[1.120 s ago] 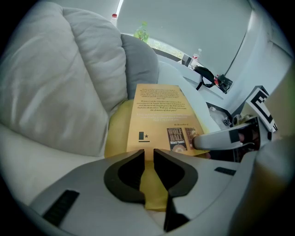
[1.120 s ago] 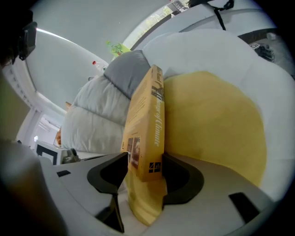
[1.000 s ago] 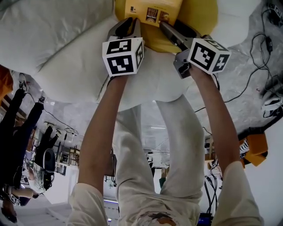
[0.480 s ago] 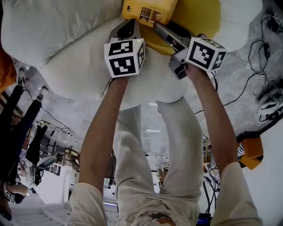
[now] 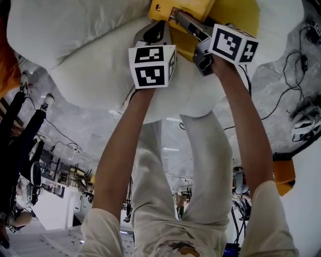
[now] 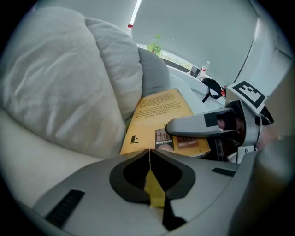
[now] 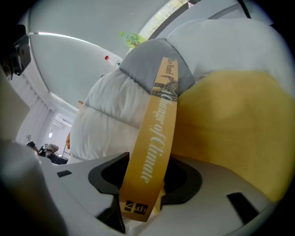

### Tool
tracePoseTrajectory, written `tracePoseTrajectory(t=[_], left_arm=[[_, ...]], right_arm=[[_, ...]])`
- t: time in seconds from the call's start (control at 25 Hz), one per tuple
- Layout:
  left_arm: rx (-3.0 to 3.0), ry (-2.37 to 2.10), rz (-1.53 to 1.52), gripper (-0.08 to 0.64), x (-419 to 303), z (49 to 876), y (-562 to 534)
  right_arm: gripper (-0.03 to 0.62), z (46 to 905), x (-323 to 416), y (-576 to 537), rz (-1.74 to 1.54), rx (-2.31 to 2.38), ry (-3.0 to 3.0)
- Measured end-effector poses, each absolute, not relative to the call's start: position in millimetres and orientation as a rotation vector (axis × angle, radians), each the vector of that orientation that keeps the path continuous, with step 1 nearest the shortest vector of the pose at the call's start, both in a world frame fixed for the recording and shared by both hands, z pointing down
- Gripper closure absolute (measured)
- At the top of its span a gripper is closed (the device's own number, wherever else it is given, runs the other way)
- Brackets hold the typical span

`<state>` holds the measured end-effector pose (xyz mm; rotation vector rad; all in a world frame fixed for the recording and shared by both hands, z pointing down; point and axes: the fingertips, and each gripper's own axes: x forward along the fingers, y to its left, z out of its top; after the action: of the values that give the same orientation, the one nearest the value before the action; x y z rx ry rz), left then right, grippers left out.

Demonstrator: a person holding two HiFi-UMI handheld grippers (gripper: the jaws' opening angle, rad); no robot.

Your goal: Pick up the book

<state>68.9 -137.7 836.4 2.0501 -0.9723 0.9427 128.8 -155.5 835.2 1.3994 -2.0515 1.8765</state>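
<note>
The yellow book (image 5: 186, 6) lies tilted against white sofa cushions, its back cover (image 6: 159, 113) facing up and its spine (image 7: 159, 133) running toward the right gripper's camera. My right gripper (image 5: 173, 14) grips the book's near end. Its jaws have just been closing, and the spine fills the gap in my right gripper (image 7: 146, 167). One of its fingers (image 6: 198, 125) lies across the cover. My left gripper (image 5: 154, 29) hovers just left of the book's near corner. The jaws of my left gripper (image 6: 149, 151) meet at the tips, holding nothing.
A yellow pillow (image 5: 235, 17) lies under and right of the book. Big white cushions (image 5: 75, 35) fill the left. A grey cushion (image 6: 154, 73) stands behind the book. Cables (image 5: 291, 75) trail over the floor at right. People stand at far left (image 5: 20, 135).
The right gripper has shifted up the head view along with the book's near end. The left gripper's cube has drifted slightly right. The left jaws stay shut.
</note>
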Motion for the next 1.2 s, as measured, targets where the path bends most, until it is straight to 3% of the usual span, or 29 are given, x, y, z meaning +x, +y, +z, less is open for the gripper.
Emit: tracePoseTrajectory(t=[0.52,1.2], left_arm=[[2.097,-0.919,0.976,0.551,74,818,-125],[2.150,-0.930,0.964,0.552,75,733,-126]], right_arm=[[0.430,836,133,-149,1.932,1.496,-1.938],[0.440,764,156,-123,1.753,1.529,-1.933]])
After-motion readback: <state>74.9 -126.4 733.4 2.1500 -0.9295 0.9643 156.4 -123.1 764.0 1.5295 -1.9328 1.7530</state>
